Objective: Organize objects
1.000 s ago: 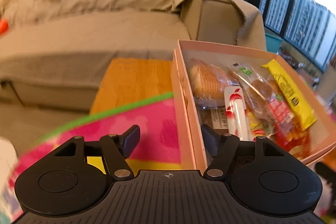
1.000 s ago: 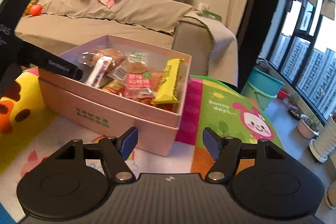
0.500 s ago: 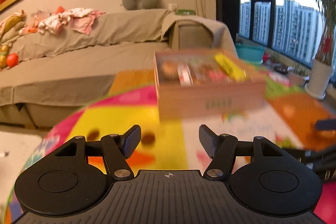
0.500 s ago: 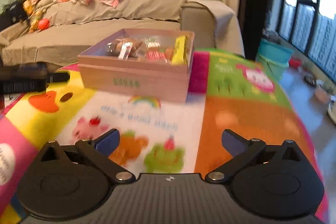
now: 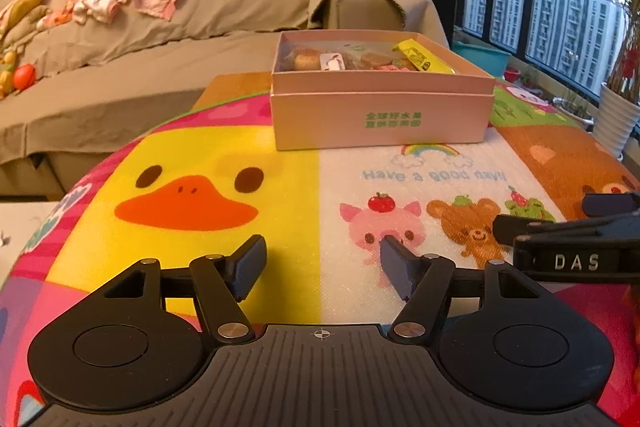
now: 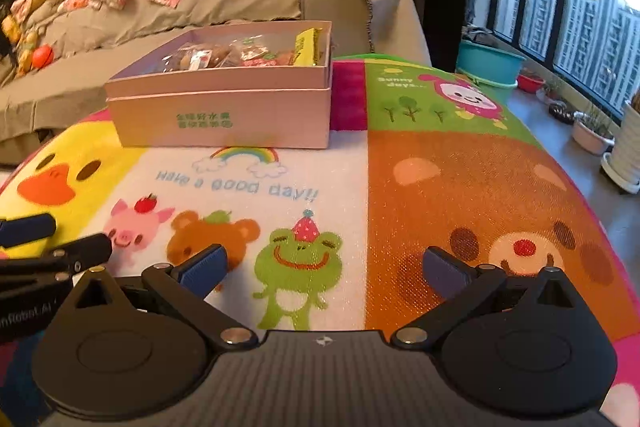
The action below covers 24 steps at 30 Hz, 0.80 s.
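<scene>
Mat (image 5: 432,163) reads "Have a good day!!"; gripper (image 5: 576,261) marked "DAS"

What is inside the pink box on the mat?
The pink box holds wrapped snacks: a yellow packet at its right end, clear-wrapped brown pastries and a small white packet. Its front wall hides whatever lies lower down.
</scene>
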### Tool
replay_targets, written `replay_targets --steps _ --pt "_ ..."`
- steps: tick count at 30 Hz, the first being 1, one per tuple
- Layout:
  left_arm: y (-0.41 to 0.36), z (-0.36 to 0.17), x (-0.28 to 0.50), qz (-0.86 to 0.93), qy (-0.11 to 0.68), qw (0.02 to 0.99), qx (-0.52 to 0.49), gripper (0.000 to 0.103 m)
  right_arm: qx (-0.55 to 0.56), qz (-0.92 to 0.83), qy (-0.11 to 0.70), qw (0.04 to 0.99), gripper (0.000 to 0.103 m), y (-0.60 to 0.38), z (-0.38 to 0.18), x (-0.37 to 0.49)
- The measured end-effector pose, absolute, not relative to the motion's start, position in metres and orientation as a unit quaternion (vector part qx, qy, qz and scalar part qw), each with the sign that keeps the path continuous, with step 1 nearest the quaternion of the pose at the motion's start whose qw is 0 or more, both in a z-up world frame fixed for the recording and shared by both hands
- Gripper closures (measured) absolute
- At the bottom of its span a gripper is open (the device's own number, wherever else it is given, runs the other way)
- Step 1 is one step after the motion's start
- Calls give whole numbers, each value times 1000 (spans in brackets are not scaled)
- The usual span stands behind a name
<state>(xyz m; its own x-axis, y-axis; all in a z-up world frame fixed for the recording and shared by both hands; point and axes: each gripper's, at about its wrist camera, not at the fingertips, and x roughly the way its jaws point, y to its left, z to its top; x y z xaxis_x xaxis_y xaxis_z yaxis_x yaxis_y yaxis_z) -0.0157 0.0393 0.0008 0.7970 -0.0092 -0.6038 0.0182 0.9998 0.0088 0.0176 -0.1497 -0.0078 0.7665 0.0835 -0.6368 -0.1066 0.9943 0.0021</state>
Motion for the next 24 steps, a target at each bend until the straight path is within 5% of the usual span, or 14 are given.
replay_targets --steps 24 --pt "37 1 -10 1 320 948 0 28 -15 50 334 941 0 -149 -9 18"
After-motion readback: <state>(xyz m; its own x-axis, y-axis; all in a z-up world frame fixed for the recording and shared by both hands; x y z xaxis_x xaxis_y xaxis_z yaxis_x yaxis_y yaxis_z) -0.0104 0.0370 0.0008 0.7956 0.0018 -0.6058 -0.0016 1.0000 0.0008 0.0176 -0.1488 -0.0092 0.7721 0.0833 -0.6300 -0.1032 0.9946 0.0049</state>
